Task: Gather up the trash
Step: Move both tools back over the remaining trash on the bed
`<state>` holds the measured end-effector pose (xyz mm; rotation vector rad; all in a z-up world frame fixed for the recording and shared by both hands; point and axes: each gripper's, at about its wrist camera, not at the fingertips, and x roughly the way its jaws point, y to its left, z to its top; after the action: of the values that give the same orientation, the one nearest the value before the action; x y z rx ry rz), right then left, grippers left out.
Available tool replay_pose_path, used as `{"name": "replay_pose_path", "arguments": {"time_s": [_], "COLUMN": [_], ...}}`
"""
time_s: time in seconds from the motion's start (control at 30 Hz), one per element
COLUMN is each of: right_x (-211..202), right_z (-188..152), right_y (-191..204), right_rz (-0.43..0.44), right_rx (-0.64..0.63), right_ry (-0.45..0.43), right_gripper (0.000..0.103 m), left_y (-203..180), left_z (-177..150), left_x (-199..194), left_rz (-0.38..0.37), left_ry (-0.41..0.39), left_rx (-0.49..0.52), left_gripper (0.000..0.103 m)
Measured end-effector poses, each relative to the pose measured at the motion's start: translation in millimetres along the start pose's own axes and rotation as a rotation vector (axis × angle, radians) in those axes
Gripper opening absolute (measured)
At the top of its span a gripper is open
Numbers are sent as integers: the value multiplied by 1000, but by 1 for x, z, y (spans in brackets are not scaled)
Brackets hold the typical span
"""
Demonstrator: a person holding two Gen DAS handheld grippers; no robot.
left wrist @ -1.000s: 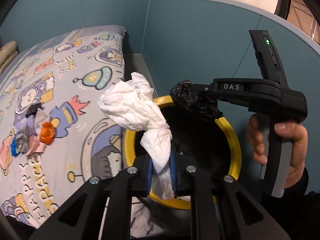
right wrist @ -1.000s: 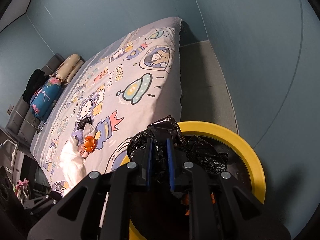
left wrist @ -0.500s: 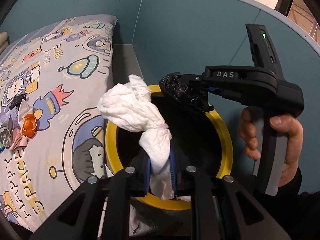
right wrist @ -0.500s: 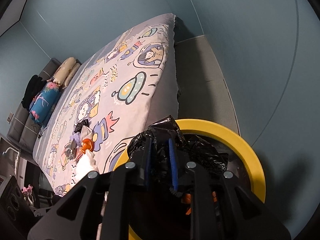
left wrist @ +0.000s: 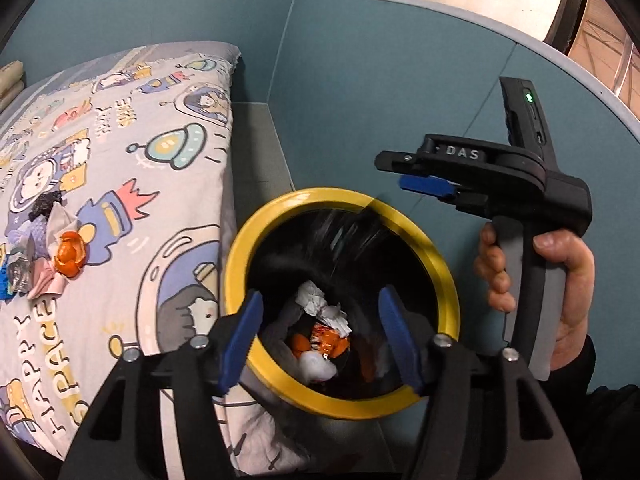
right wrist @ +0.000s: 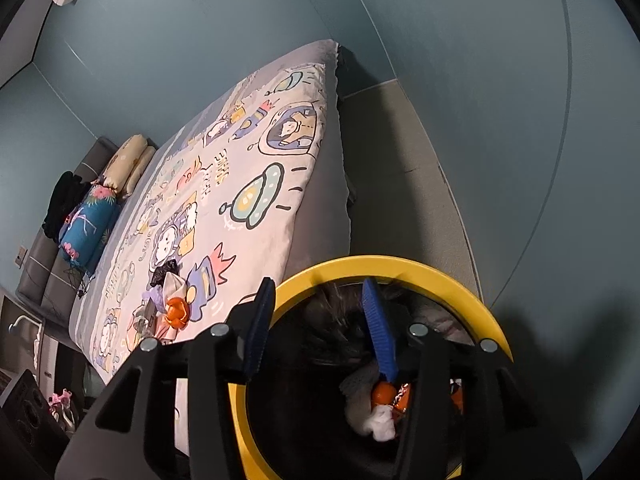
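yellow-rimmed bin [left wrist: 240, 264] beside bed [left wrist: 120, 128]. both grippers above it, left gripper [left wrist: 320, 344] & right gripper [right wrist: 316, 320] jaws opening, nothing between. leftover trash pile [left wrist: 48, 256] lies on bed: prob light, soft, crinkly; pinch the bunched middle.

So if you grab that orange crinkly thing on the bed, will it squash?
Probably. The orange wrapper looks like thin crumpled foil, so it should crush easily. It seems light, and its shine hints it could slip. It lies among other scraps, which might come along too.
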<state>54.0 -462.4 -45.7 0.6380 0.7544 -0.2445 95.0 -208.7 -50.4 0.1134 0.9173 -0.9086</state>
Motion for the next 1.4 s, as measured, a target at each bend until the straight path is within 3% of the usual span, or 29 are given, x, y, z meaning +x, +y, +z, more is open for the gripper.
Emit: {"name": "replay_pose_path", "arguments": {"time_s": [0.37,0.67,0.93,1.4], "right_x": [-7,-4,18,89], "right_z": [1,-2,-12,-29], "right_y": [18,71,131,203], "right_rz": [70,157,210,210], "right_rx": [-49,-173,-286,-400], "right_ry": [-29,-31,14,143], "right_gripper": [53,59,60,60], "left_y": [38,87,134,231], "left_z": [5,5,-3,-30], "left_x": [-24,-56,-82,-100], "left_rz": [76,168,256,397], "left_ry": [-74,-155,-195,-189], "left_rx": [-93,-177,-252,-402], "left_gripper": [75,81,83,83]}}
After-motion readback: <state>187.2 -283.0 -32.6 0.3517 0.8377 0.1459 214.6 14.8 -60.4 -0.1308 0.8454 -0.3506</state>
